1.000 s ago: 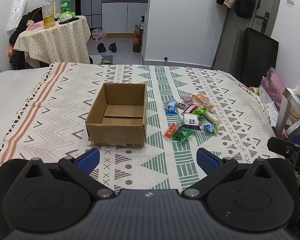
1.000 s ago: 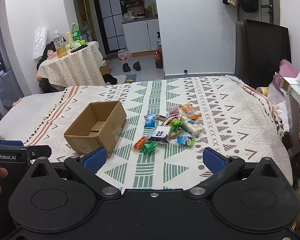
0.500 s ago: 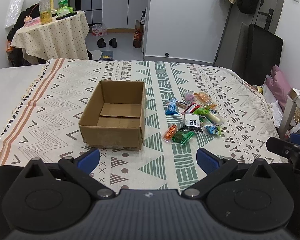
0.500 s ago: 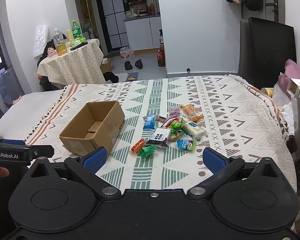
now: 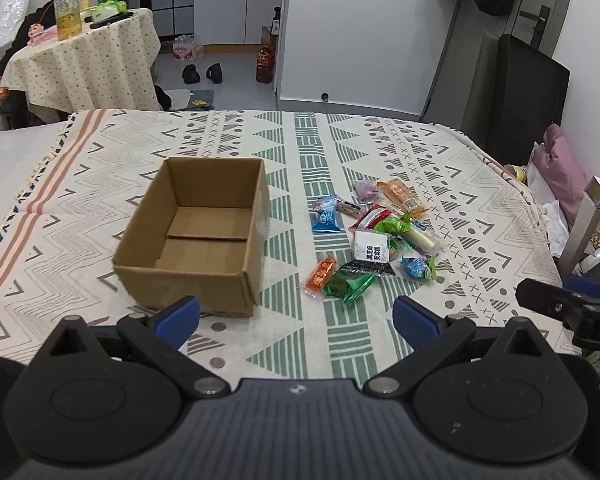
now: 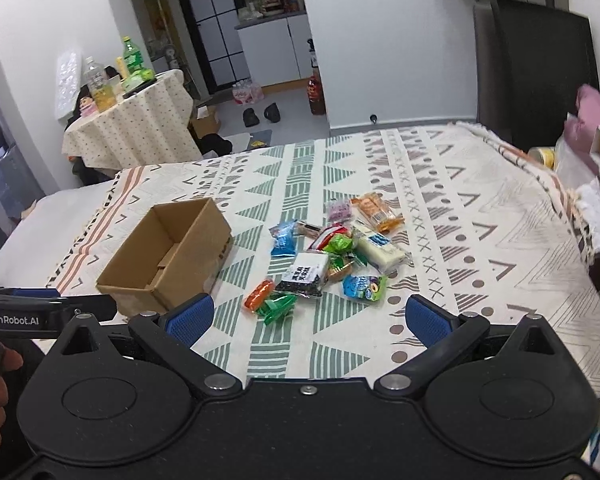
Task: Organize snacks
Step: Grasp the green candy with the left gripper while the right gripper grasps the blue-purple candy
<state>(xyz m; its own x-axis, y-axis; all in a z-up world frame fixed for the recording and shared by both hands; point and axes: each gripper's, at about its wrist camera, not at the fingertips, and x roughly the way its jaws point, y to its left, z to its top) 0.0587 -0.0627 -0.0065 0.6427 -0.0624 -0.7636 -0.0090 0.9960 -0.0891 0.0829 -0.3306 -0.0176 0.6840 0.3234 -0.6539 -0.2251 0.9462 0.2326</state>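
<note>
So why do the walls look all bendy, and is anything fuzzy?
Left wrist view: the fisheye lens bows the door frame near the edge; the cardboard box and snack pile look sharp. Right wrist view: the same curving, corners go dark, and the pink cushion is blurred.

Landmark: cardboard box [image 5: 204, 236], sitting on the patterned blanket [image 5: 380, 144]. Snack pile [image 5: 374, 236] lies on the blanket right of box, near but apart. My left tongs [image 5: 296, 316] hover just before box's near wall. My right tongs [image 6: 308, 316] before the pile, right of box. Round table [image 5: 84, 60] behind box, to the left.
</note>
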